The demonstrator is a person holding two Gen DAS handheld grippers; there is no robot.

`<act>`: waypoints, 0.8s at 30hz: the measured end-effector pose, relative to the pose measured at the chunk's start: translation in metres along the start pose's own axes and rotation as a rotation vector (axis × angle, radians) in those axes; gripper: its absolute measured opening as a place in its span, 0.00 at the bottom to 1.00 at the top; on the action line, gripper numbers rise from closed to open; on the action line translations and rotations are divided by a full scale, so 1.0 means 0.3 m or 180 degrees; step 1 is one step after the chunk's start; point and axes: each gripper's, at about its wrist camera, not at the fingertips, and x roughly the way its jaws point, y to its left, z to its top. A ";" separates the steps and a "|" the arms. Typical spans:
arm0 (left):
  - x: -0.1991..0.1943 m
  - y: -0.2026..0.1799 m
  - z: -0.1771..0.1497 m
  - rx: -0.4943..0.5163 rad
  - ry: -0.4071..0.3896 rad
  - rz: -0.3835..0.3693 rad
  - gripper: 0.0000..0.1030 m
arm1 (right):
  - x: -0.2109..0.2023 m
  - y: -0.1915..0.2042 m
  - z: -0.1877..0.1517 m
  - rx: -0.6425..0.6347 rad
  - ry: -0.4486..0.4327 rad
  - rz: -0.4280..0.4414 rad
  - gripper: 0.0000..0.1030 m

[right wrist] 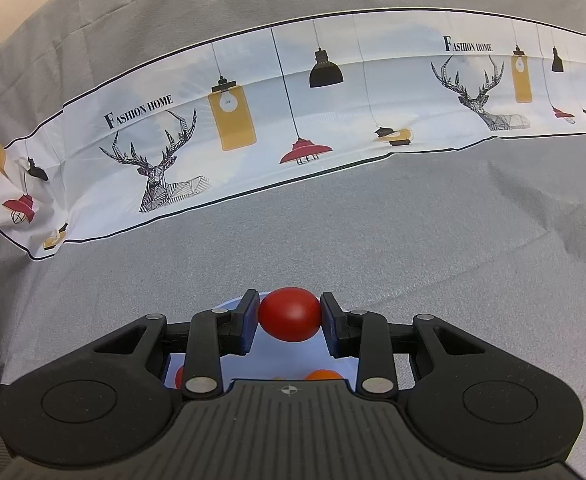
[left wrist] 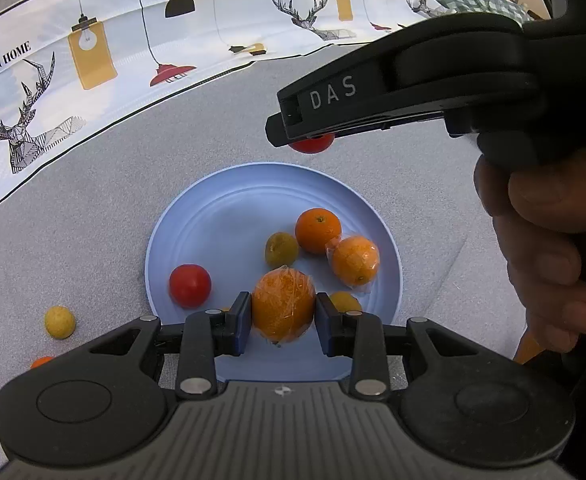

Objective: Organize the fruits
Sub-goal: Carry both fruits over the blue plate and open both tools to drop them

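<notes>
My left tongs (left wrist: 283,312) are clamped on a wrapped orange (left wrist: 283,306), both blue pads (left wrist: 240,322) pressed against its sides, and I hold it just above the near part of the blue plate (left wrist: 213,216). On the plate lie a red tomato (left wrist: 190,285) at the left edge, a small greenish-yellow fruit (left wrist: 281,249) near the middle, a bare orange (left wrist: 318,230) touching a second wrapped orange (left wrist: 355,260) on the right, and a yellow fruit (left wrist: 347,302) half hidden behind my right-side pad. The plate sits on the grey cloth surface (left wrist: 93,208). Off the plate to the left lies a small yellow ball-like fruit (left wrist: 59,322), and a bit of something orange (left wrist: 41,361) peeks out beside my tongs' frame.

My right tongs (right wrist: 289,316) are clamped on a second red tomato (right wrist: 289,314), held over the far rim of the plate (right wrist: 229,304). From the left camera, those tongs (left wrist: 313,136) reach in from the right, my hand (left wrist: 545,256) wrapped round the handle, and the tomato (left wrist: 312,143) shows just under their tip. Beyond the plate, a white band of cloth (right wrist: 253,120) printed with deer and lamps runs across the grey.
</notes>
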 end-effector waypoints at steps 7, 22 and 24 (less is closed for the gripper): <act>-0.005 0.002 0.002 -0.0002 -0.0010 -0.0008 0.36 | -0.001 0.009 -0.002 -0.0019 -0.0007 0.0000 0.33; -0.025 0.022 0.005 -0.0102 -0.0093 -0.0006 0.37 | 0.005 0.016 -0.007 -0.0059 0.0020 -0.0046 0.52; -0.030 0.030 0.008 -0.0138 -0.0123 0.0009 0.37 | 0.002 0.015 -0.006 -0.0045 -0.0002 -0.0044 0.53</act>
